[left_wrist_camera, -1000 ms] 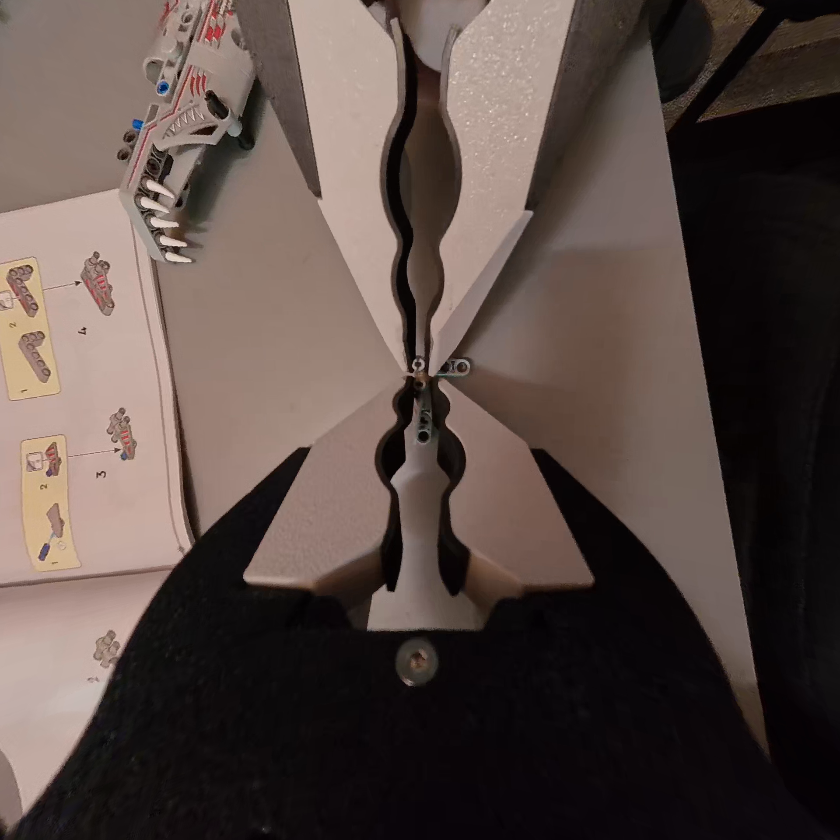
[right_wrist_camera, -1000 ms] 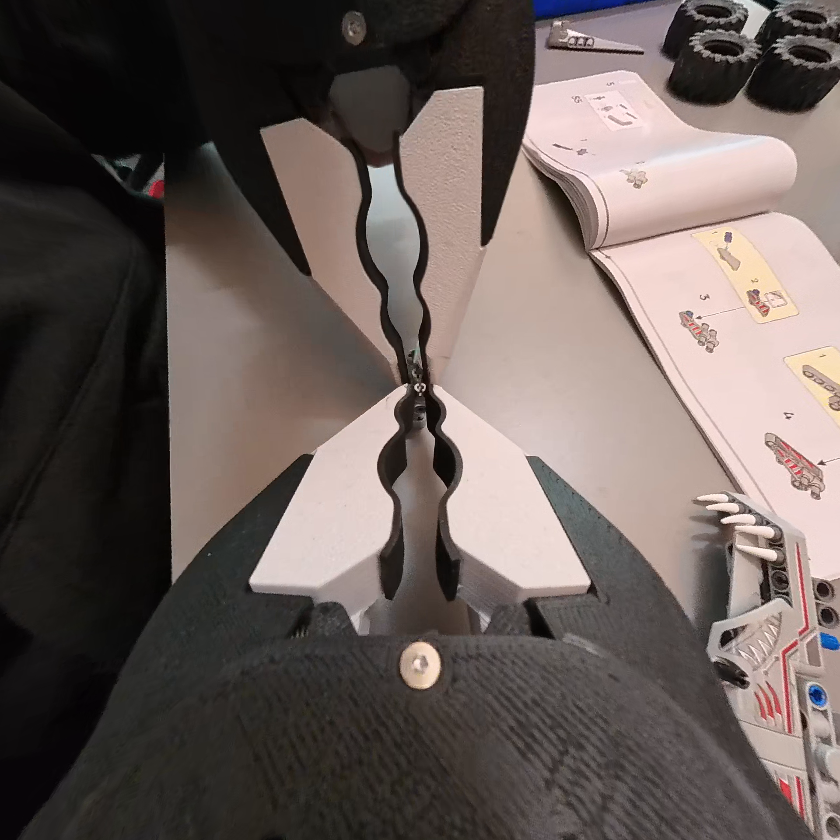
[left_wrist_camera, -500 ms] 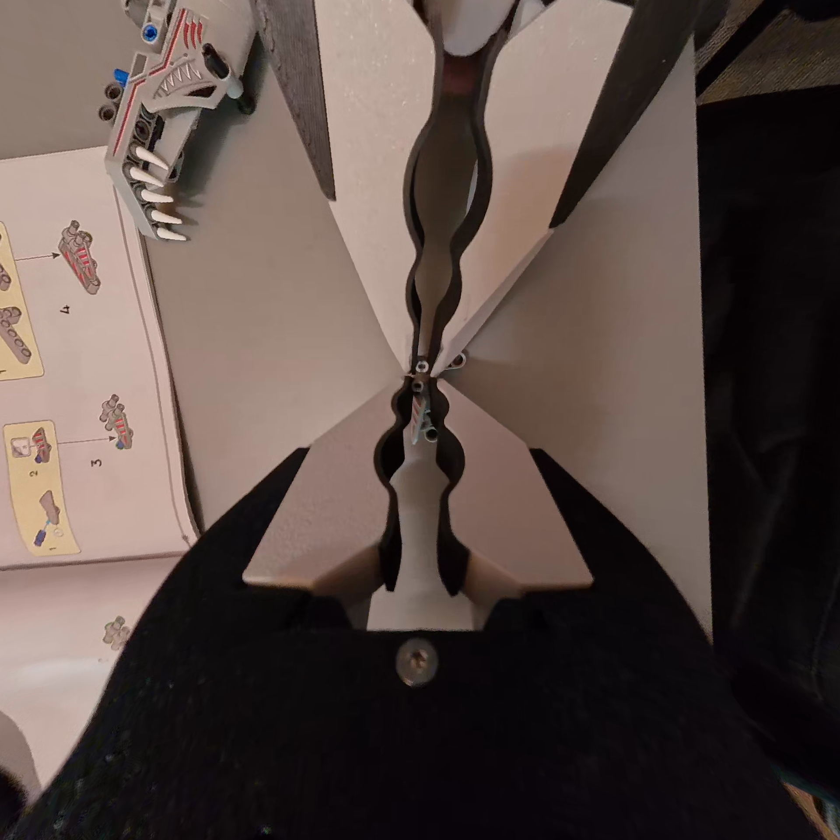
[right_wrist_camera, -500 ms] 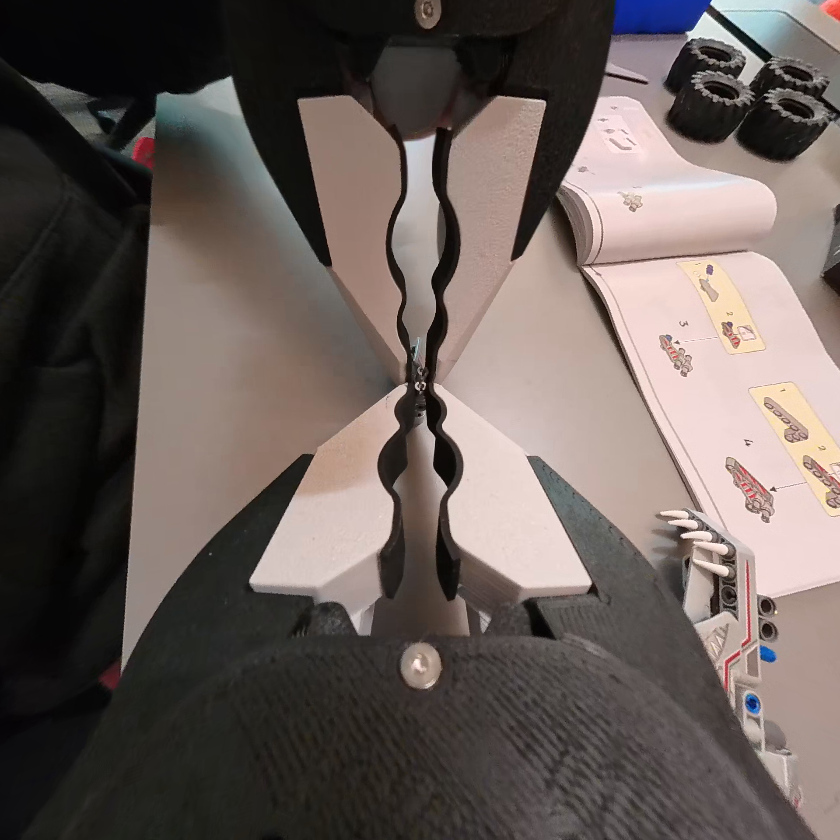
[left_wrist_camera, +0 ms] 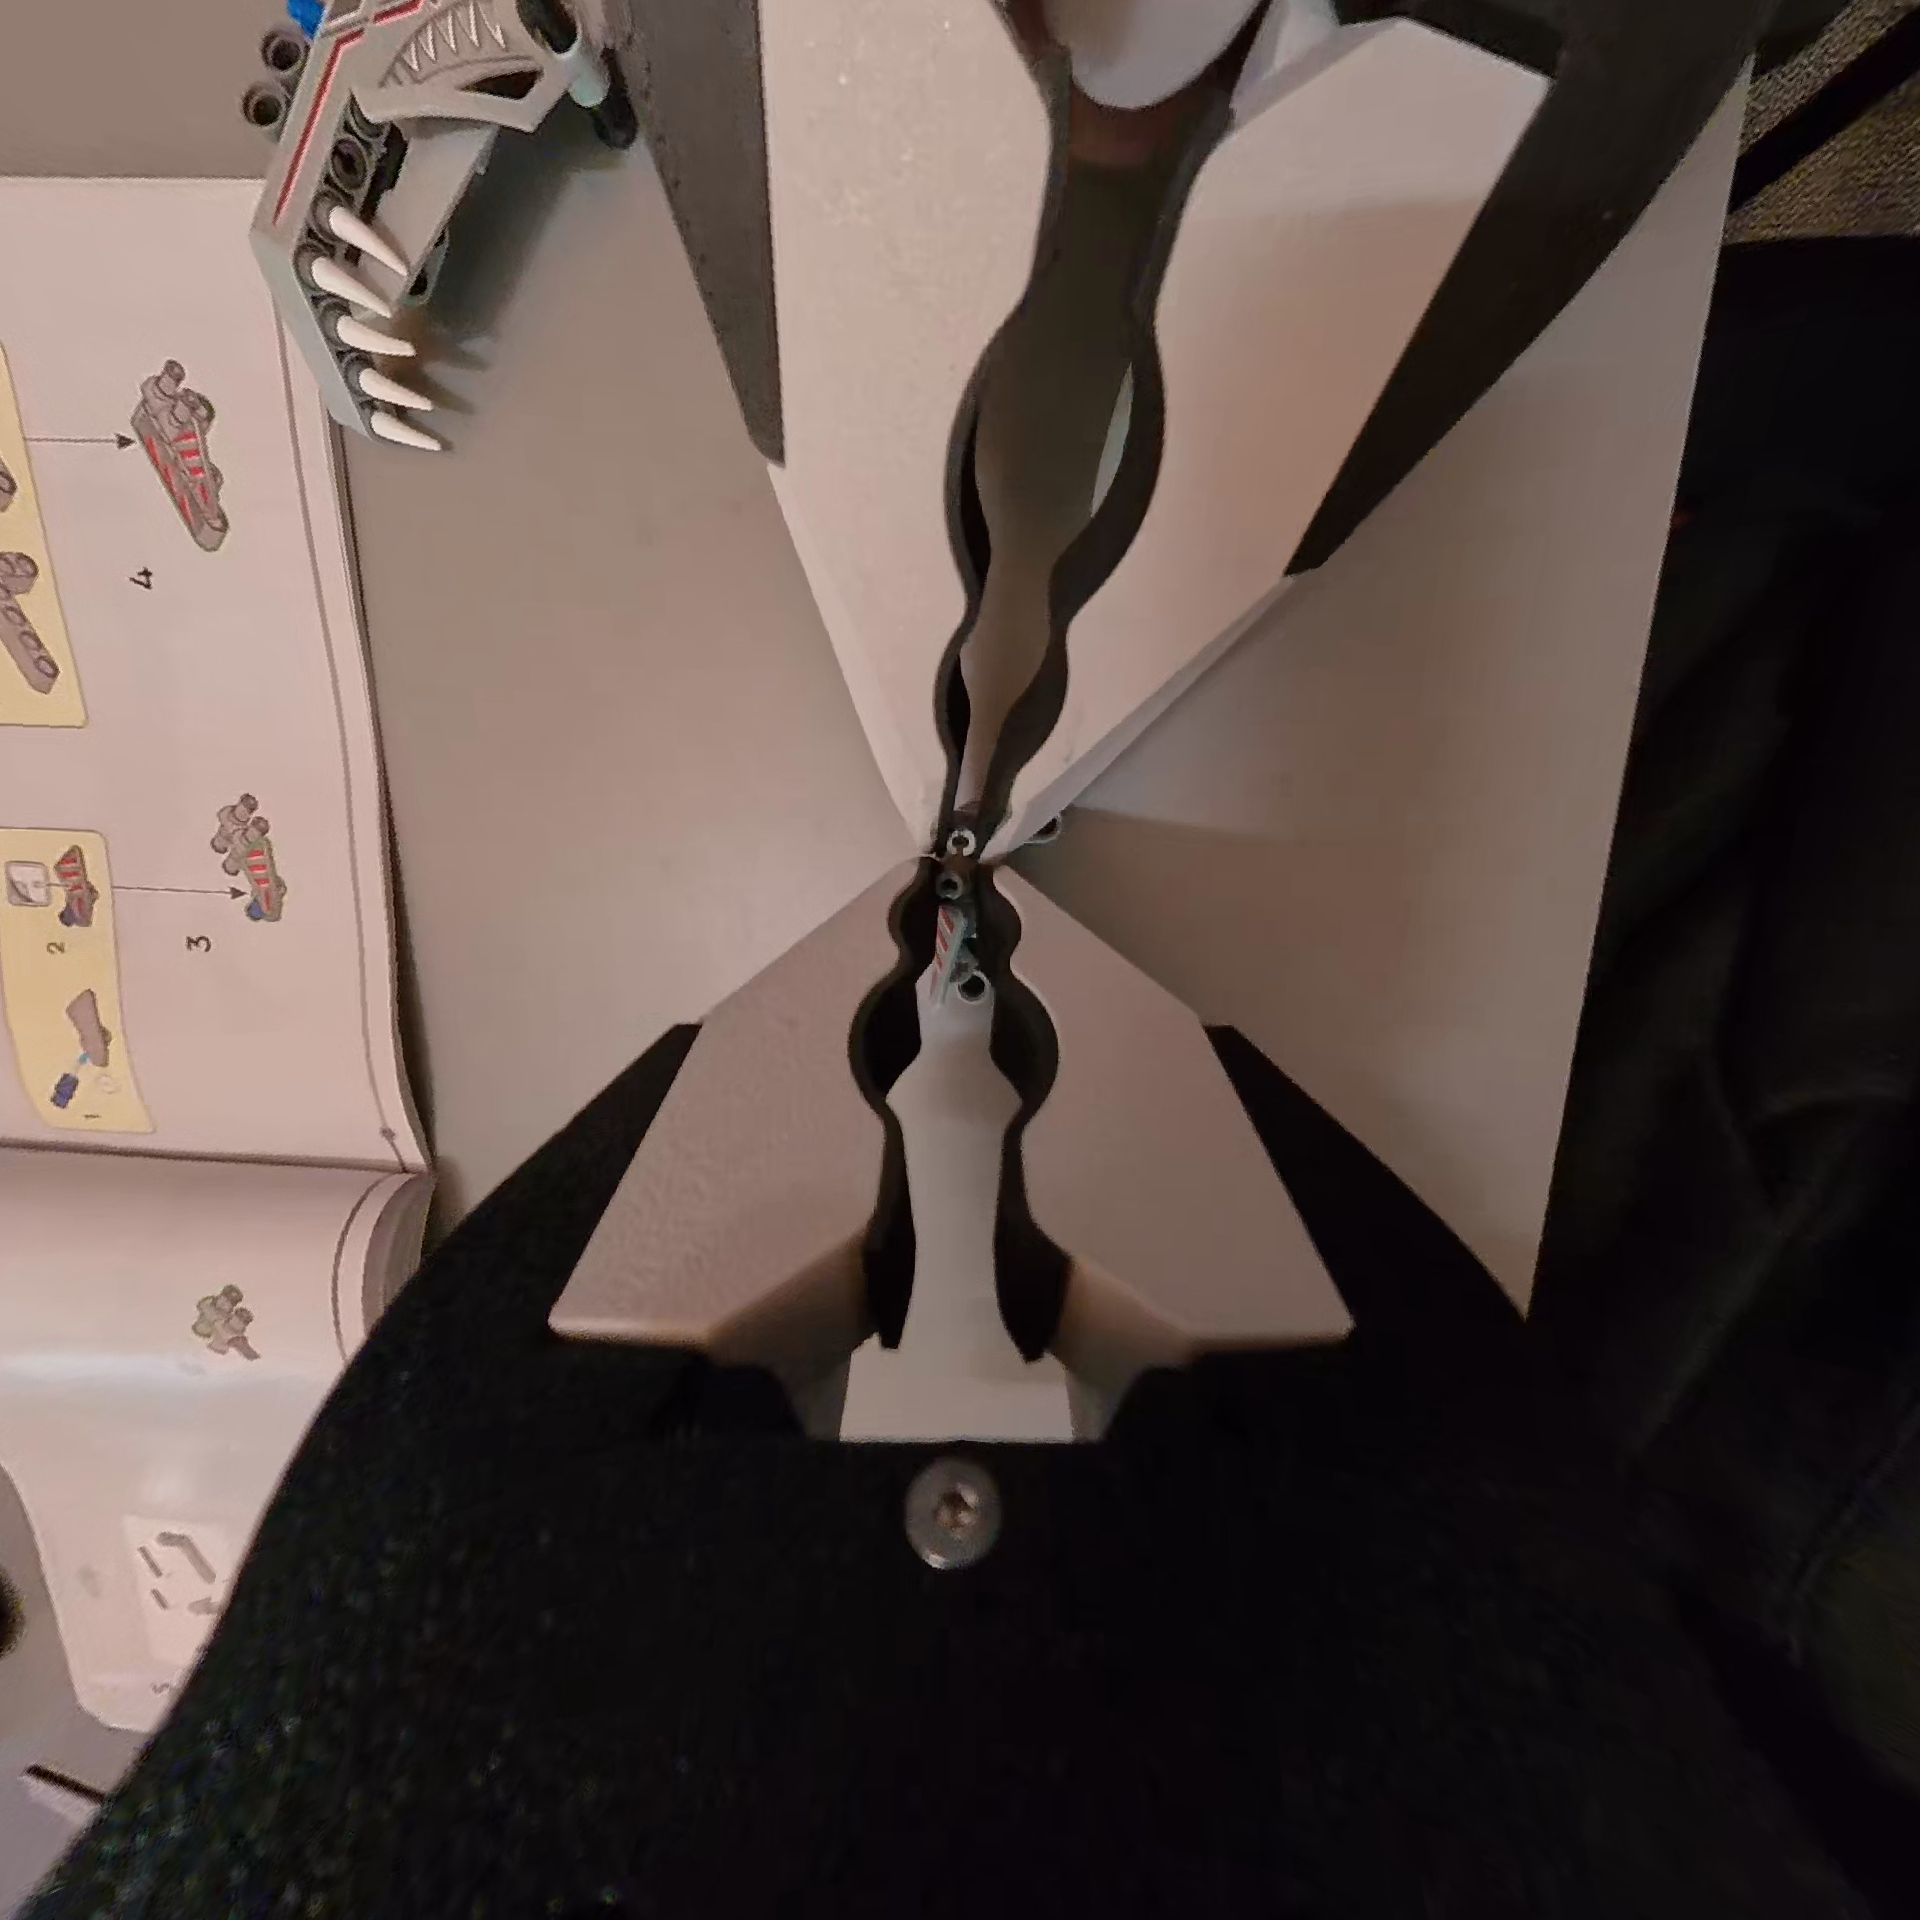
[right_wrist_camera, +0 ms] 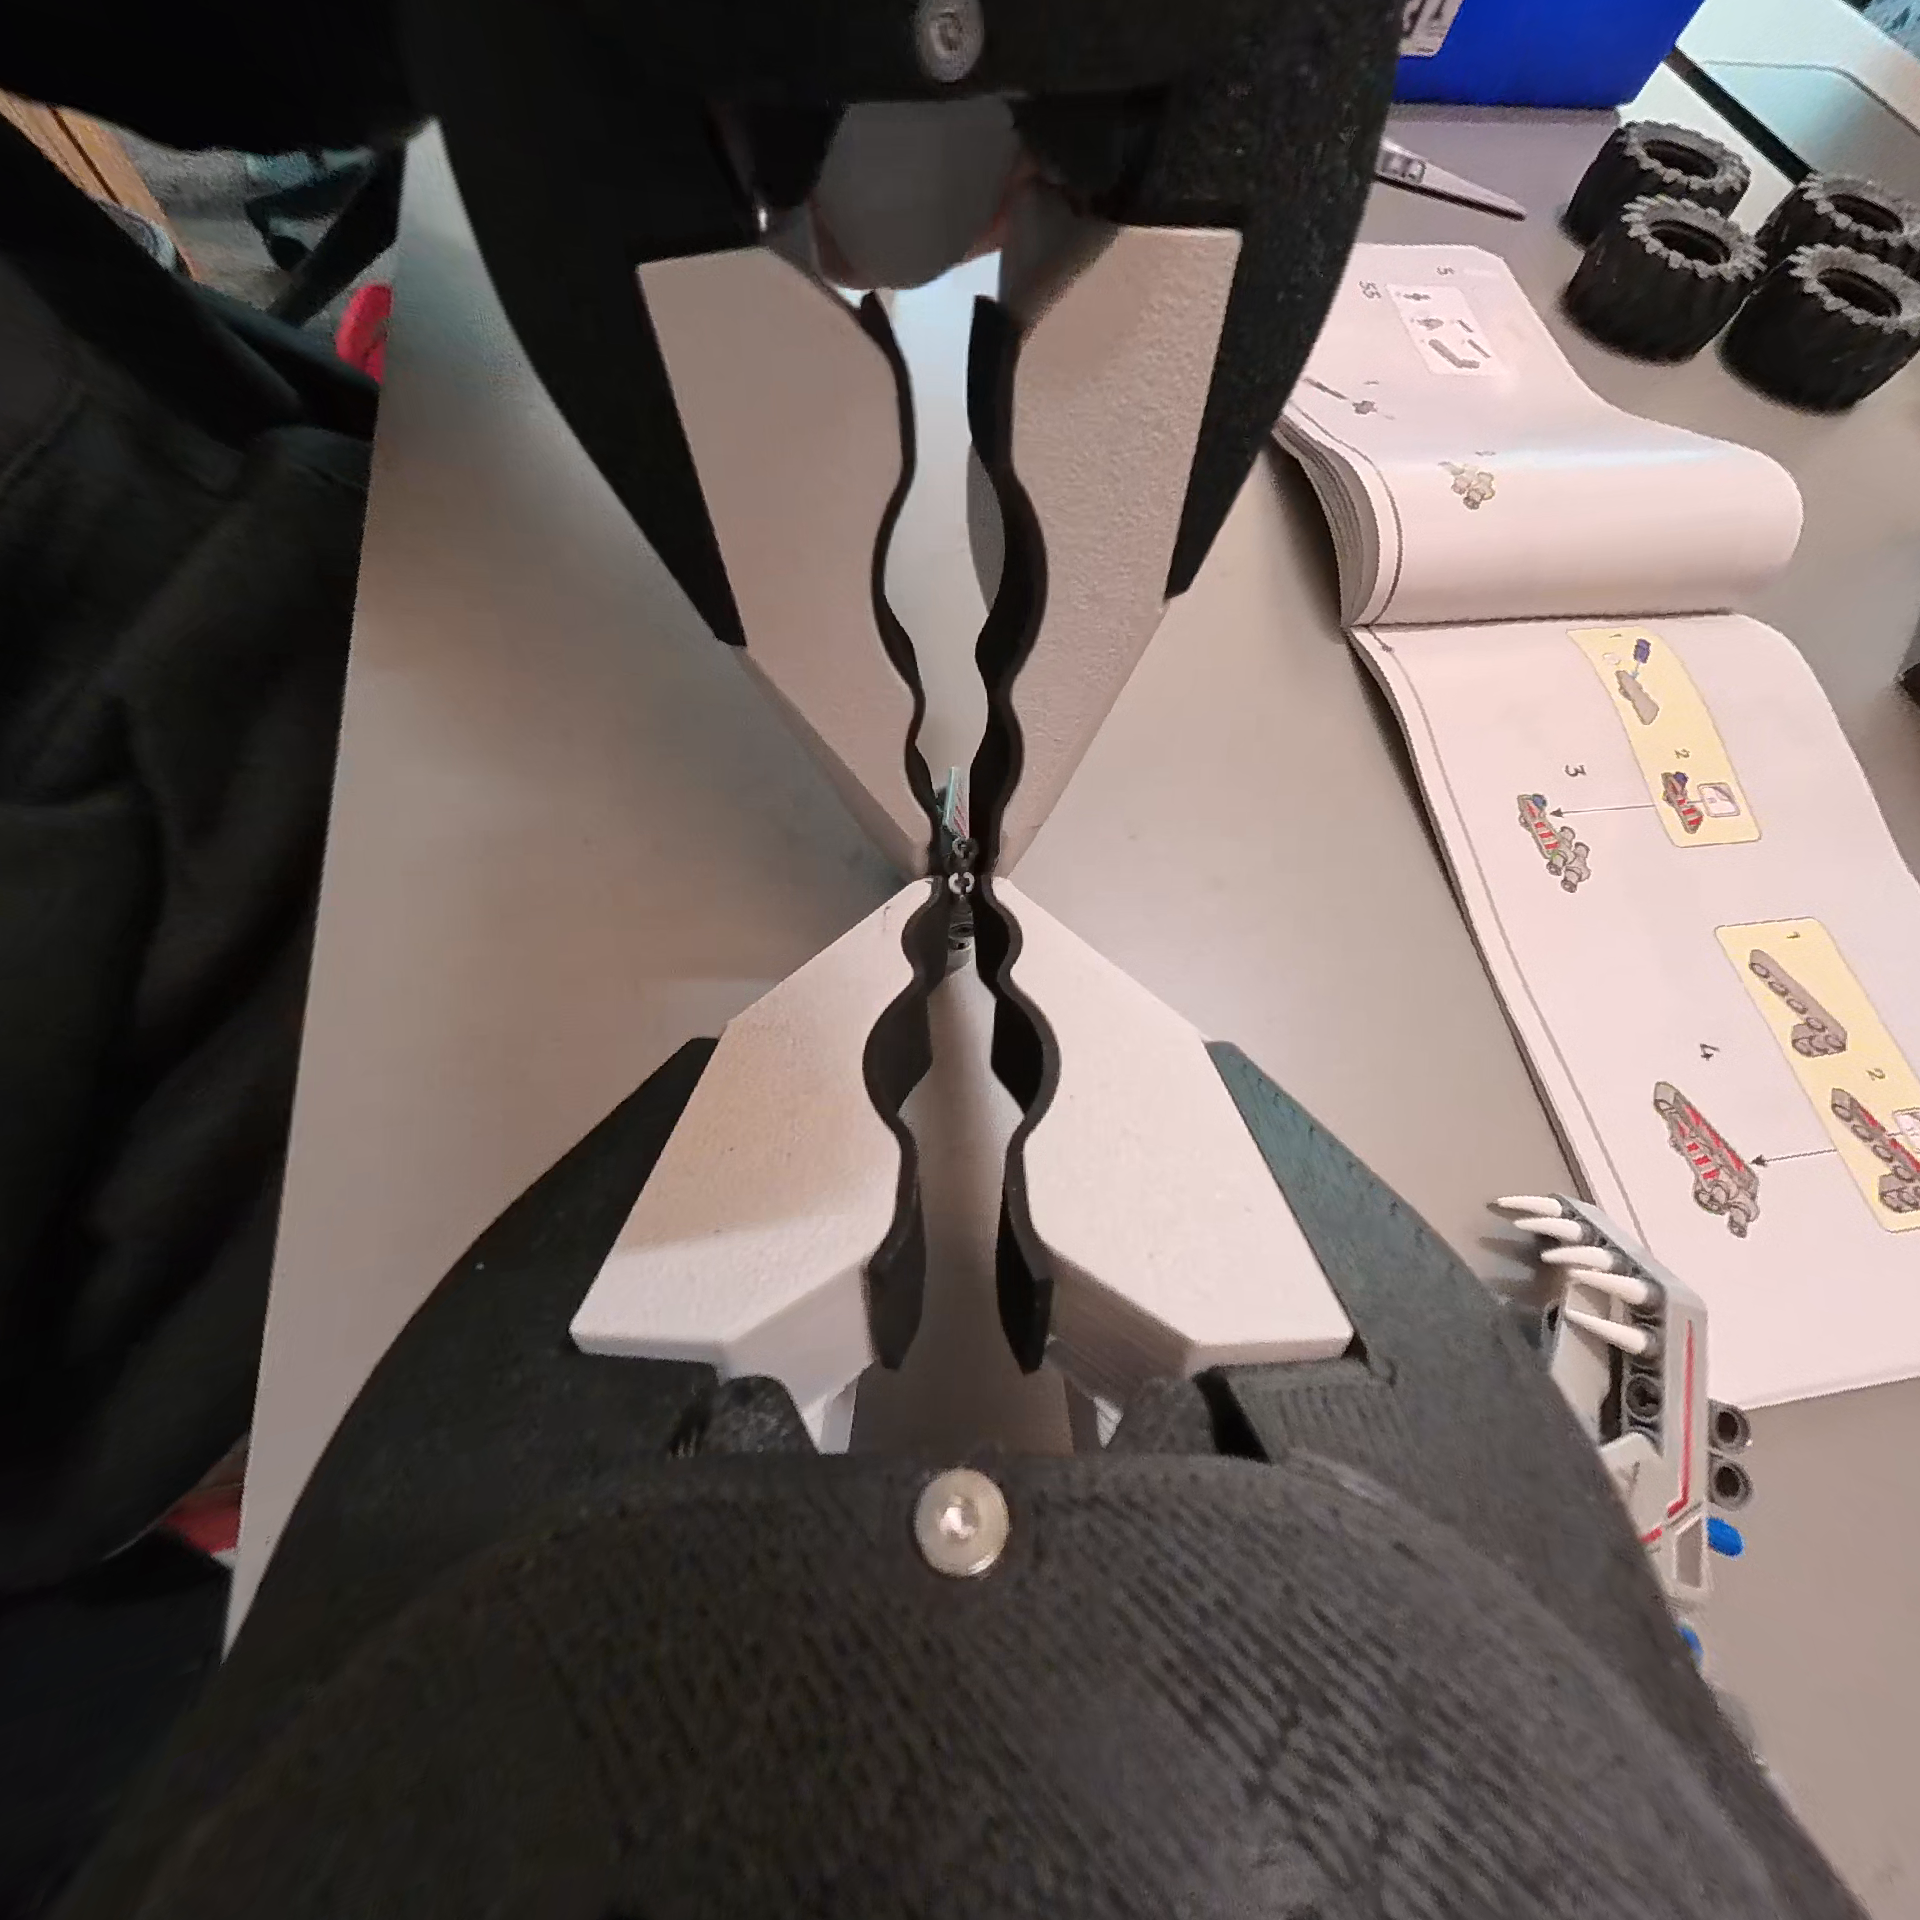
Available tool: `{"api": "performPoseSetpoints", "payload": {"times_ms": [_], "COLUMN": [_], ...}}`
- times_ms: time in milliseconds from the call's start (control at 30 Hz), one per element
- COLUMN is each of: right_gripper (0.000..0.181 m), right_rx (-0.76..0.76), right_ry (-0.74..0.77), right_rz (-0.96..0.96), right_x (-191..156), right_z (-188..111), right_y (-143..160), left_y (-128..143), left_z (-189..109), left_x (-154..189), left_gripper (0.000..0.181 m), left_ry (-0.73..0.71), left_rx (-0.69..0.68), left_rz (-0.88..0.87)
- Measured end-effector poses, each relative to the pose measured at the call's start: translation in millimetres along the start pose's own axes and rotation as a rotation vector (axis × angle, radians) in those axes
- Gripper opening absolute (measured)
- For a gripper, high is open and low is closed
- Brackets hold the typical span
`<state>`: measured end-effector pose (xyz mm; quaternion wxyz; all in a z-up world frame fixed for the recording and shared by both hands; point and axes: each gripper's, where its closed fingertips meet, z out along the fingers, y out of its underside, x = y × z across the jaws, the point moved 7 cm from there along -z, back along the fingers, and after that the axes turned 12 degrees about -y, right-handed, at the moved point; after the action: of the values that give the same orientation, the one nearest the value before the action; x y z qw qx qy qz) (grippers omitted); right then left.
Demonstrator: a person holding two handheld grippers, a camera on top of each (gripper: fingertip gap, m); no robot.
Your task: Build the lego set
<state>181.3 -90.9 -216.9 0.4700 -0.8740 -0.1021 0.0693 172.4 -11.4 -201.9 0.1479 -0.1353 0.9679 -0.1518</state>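
Observation:
My two grippers meet tip to tip above the grey table. My left gripper [left_wrist_camera: 956,871] is shut on a small grey lego piece with red stripes [left_wrist_camera: 952,935]. My right gripper [right_wrist_camera: 961,891] is shut on a small dark grey lego connector [right_wrist_camera: 956,927]. The two pieces touch end to end at the fingertips. In the left wrist view the right gripper [left_wrist_camera: 974,826] comes in from the top, with its connector [left_wrist_camera: 961,842] at the tip. In the right wrist view the left gripper [right_wrist_camera: 958,844] comes in from the top with the striped piece [right_wrist_camera: 954,808].
A part-built grey model with white teeth [left_wrist_camera: 358,249] lies beside the open instruction booklet [left_wrist_camera: 177,675]; both also show in the right wrist view, the model [right_wrist_camera: 1621,1351] and the booklet [right_wrist_camera: 1662,883]. Several black tyres [right_wrist_camera: 1766,260] and a blue bin [right_wrist_camera: 1538,52] stand at the back. The table edge and dark clothing [right_wrist_camera: 135,727] are close by.
Both grippers stay shut, tips together. The opposite gripper has swung to face each camera more squarely. The toothed model has slid toward the frame edges.

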Motion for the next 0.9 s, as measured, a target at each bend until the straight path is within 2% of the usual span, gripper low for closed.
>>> {"api": "performPoseSetpoints", "payload": {"times_ms": [33, 200, 400, 700, 900], "right_gripper": [0.003, 0.004, 0.004, 0.004, 0.004], "right_rx": [-0.002, -0.005, -0.018, -0.007, -0.014], "right_ry": [-0.003, -0.056, -0.088, -0.112, -0.110], "right_rz": [-0.013, -0.056, -0.123, -0.005, -0.011], "right_x": [0.0, 2.9, 1.9, 8.0, 6.6], "right_z": [-0.1, -0.9, -0.5, -0.4, -0.2], "right_y": [0.1, 0.8, 1.7, 1.5, 2.3], "left_y": [-0.2, -2.0, -6.0, 2.3, -4.7], "left_z": [0.0, -0.3, -0.7, 4.1, 2.7], "left_x": [0.0, 2.5, 12.7, -5.1, 4.3], "left_gripper": [0.005, 0.005, 0.004, 0.005, 0.005], "left_ry": [0.003, -0.034, -0.171, 0.100, -0.043], "left_rx": [-0.004, -0.036, -0.092, -0.007, -0.100], "left_rz": [-0.011, -0.045, 0.064, -0.165, -0.111]}}
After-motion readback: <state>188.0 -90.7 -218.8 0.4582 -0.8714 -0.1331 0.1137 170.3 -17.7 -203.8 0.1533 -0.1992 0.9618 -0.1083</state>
